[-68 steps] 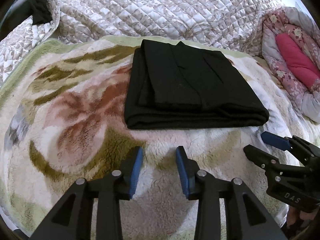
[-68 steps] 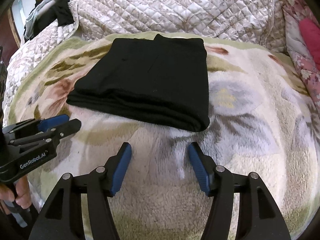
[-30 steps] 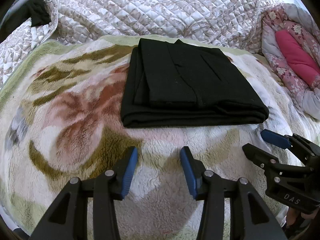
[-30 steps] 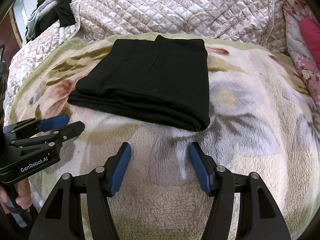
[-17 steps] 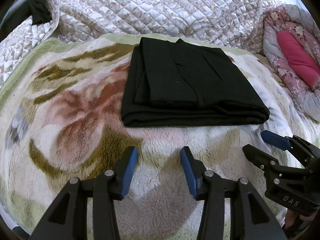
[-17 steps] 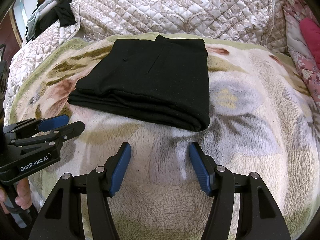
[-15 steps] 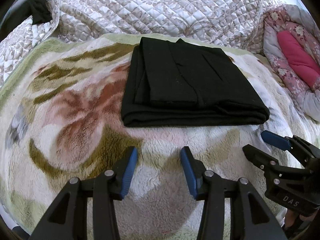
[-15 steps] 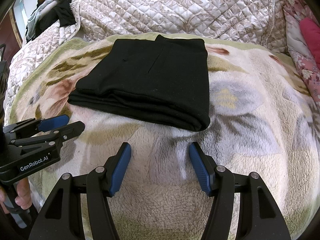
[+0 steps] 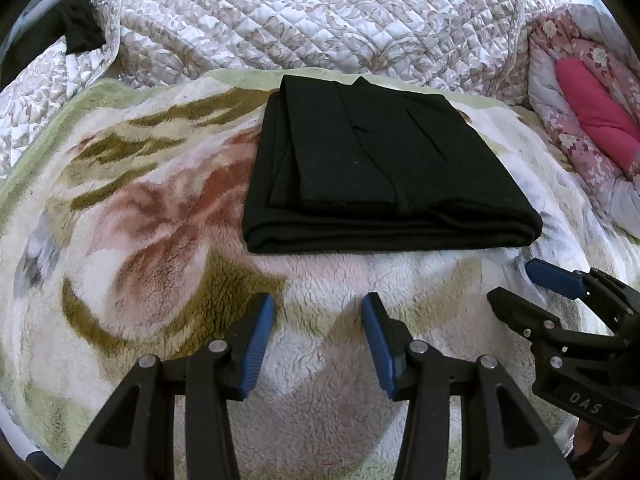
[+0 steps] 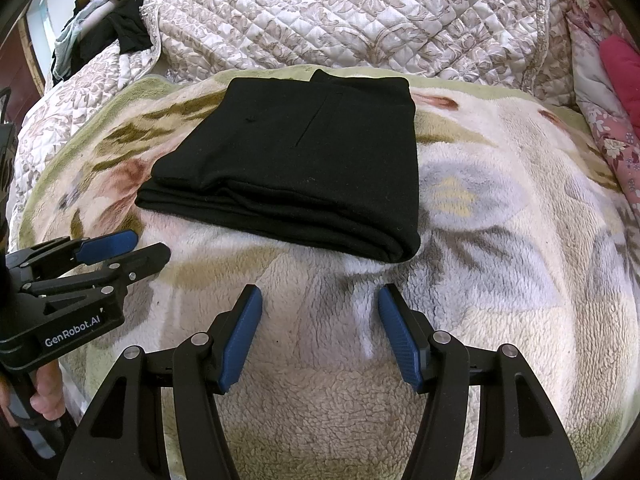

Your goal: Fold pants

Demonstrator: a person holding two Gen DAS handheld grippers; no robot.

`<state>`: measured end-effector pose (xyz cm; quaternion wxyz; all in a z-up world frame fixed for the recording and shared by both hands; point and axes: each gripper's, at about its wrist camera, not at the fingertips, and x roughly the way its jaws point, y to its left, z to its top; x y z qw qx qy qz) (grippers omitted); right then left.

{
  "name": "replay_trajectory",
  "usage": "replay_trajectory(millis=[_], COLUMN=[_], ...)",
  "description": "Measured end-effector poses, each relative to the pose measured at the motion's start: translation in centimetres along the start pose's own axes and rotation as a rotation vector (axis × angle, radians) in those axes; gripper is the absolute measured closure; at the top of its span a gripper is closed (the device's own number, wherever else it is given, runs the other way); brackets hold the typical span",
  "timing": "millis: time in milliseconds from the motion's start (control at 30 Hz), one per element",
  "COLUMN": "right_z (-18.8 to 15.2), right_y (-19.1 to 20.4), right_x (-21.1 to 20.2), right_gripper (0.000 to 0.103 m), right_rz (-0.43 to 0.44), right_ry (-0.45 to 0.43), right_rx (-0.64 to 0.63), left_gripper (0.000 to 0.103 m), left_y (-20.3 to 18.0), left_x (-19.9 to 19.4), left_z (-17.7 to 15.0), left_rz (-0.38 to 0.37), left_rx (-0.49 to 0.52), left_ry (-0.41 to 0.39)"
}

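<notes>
Lying folded on the fluffy floral fleece blanket [image 9: 168,216]: 1 pair of black knit pants [image 9: 384,172], a flat rectangular stack w/ several layers showing along the near edge, top layer set slightly in from the left edge. 2 black grippers w/ blue pads: left gripper [image 9: 318,338] and right gripper [image 10: 318,330], both w/ jaws apart, holding nothing, near the pants but not touching, side by side over the blanket. 1 quilted beige bedspread [image 9: 320,20] behind, 1 pink floral cushion [image 9: 592,108] at far right. Vs 0.5 s ago: no visible change; pants and both grippers sit where they were.
</notes>
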<state>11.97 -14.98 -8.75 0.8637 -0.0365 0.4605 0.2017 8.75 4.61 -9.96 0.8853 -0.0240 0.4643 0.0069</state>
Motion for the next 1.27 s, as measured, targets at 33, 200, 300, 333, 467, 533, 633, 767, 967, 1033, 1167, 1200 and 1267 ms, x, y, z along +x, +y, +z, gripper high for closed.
replay_trajectory(millis=[33, 200, 300, 333, 467, 533, 633, 767, 967, 1033, 1167, 1200, 1267], right_z=[0.0, -0.01, 0.03, 0.02, -0.01, -0.01, 0.0, -0.01, -0.01, 0.02, -0.04, -0.04, -0.05], right_y=[0.02, 0.02, 0.04, 0.04, 0.03, 0.03, 0.02, -0.01, -0.04, -0.02, 0.04, 0.04, 0.04], right_x=[0.0, -0.01, 0.0, 0.0, -0.01, -0.01, 0.0, 0.0, 0.01, 0.02, -0.04, -0.04, -0.04], right_gripper=[0.042, 0.042, 0.042, 0.042, 0.042, 0.042, 0.042, 0.042, 0.042, 0.042, 0.042, 0.042, 0.042], right_rz=[0.0, 0.0, 0.0, 0.0, 0.0, 0.0, 0.0, 0.0, 0.0, -0.001, 0.0, -0.001, 0.0], right_ry=[0.0, 0.0, 0.0, 0.0, 0.0, -0.001, 0.0, 0.0, -0.001, -0.002, -0.002, -0.002, -0.002], right_rx=[0.0, 0.0, -0.001, 0.0, 0.001, 0.0, 0.001, 0.0, 0.0, -0.001, -0.001, -0.001, -0.001], left_gripper=[0.054, 0.054, 0.054, 0.054, 0.054, 0.054, 0.054, 0.054, 0.054, 0.054, 0.054, 0.054, 0.054], left_y=[-0.02, -0.07, -0.09, -0.1, -0.04, -0.08, -0.07, -0.02, -0.1, -0.06, -0.12, -0.06, 0.08], left_x=[-0.03, -0.02, -0.02, -0.02, -0.01, 0.01, 0.02, 0.01, 0.01, -0.02, -0.04, -0.04, -0.05], left_z=[0.01, -0.01, -0.03, -0.05, -0.07, -0.06, -0.08, -0.08, -0.06, -0.09, -0.07, -0.08, -0.09], left_rz=[0.001, 0.001, 0.001, 0.002, 0.003, 0.003, 0.003, 0.003, 0.005, 0.006, 0.008, 0.009, 0.009], left_rx=[0.001, 0.0, 0.0, -0.001, 0.0, 0.0, -0.001, 0.0, 0.0, 0.002, 0.002, 0.004, 0.002], left_ry=[0.0, 0.0, 0.001, 0.001, 0.0, 0.001, 0.0, 0.0, 0.001, 0.0, -0.002, -0.004, -0.005])
